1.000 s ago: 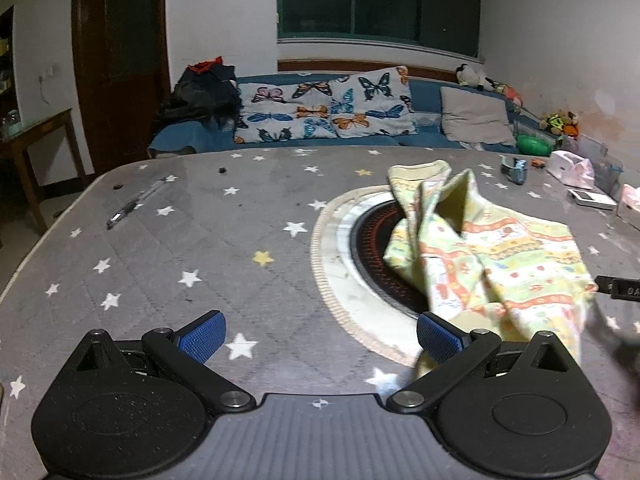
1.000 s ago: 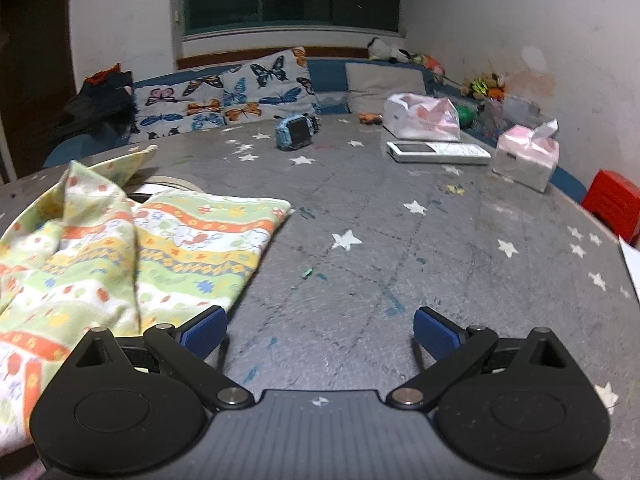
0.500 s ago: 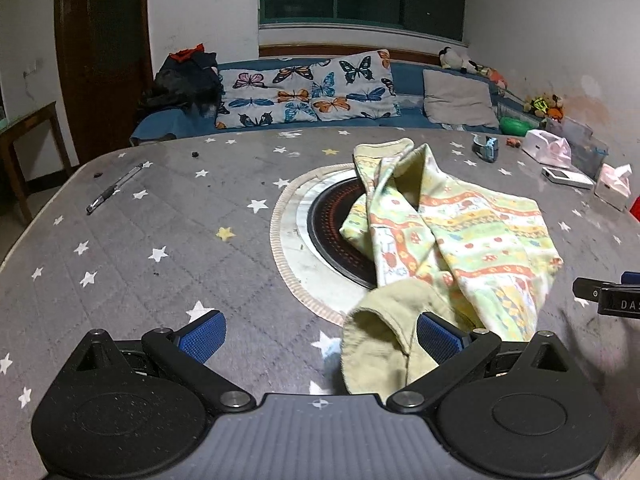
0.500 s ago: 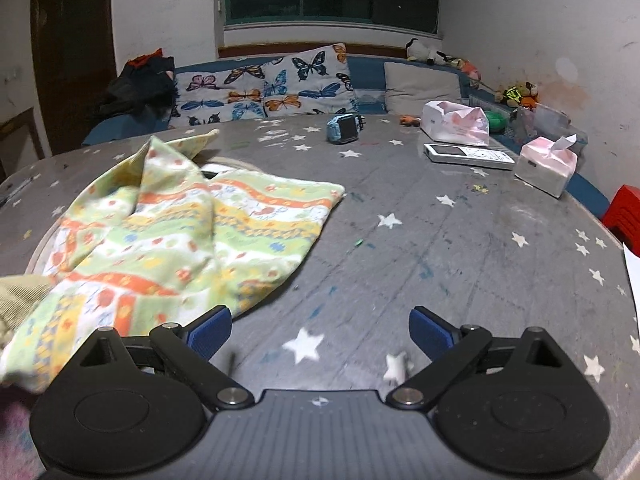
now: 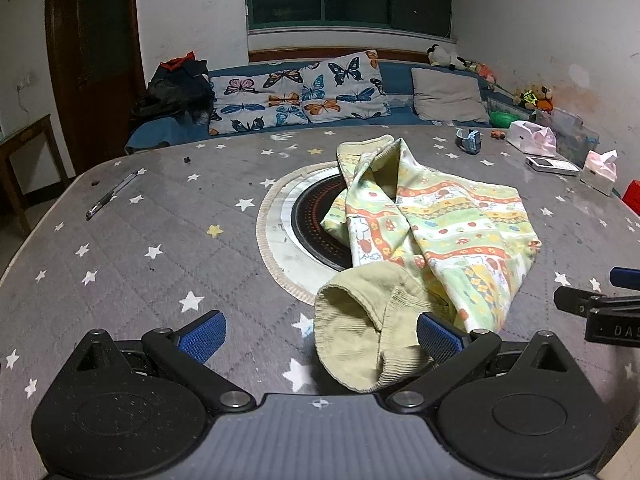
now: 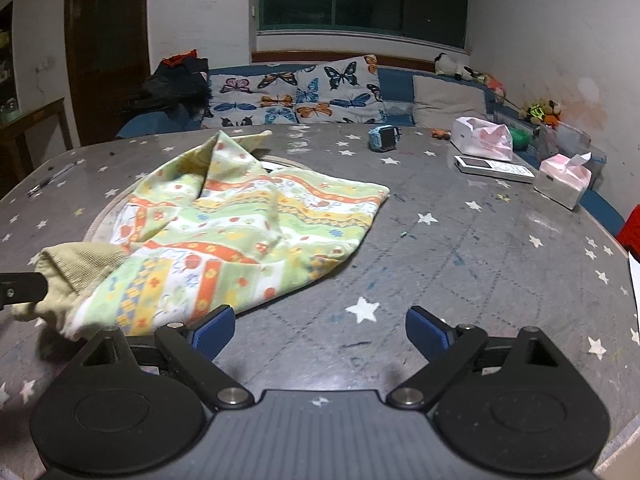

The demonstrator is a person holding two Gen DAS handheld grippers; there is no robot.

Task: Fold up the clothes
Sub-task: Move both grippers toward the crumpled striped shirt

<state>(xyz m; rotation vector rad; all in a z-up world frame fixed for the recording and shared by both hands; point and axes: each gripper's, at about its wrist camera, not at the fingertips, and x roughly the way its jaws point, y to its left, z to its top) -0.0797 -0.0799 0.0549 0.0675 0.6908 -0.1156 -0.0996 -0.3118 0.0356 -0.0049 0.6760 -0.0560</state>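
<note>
A small garment (image 5: 440, 224) with green, yellow and orange stripes lies crumpled on the grey star-patterned table (image 5: 160, 240), partly over a round black insert (image 5: 312, 224). Its pale ribbed cuff (image 5: 360, 320) lies between the fingers of my left gripper (image 5: 320, 332), close to the right pad, which does not press on it. That gripper is open. In the right wrist view the garment (image 6: 248, 232) spreads to the left. My right gripper (image 6: 320, 330) is wide, its jaws closing, with only bare table between them. The cloth's hem lies by its left finger (image 6: 212, 328).
A pen (image 5: 116, 194) lies far left on the table. A blue watch (image 6: 384, 138), a white bag (image 6: 482, 138), a remote (image 6: 494, 168) and a tissue pack (image 6: 562, 178) sit at the far right. A sofa with butterfly pillows (image 5: 300, 96) stands behind.
Both grippers have drawn back toward the near table edge. The ribbed cuff has come into the left wrist view and lies between the left fingers. The right fingers stand slightly narrower.
</note>
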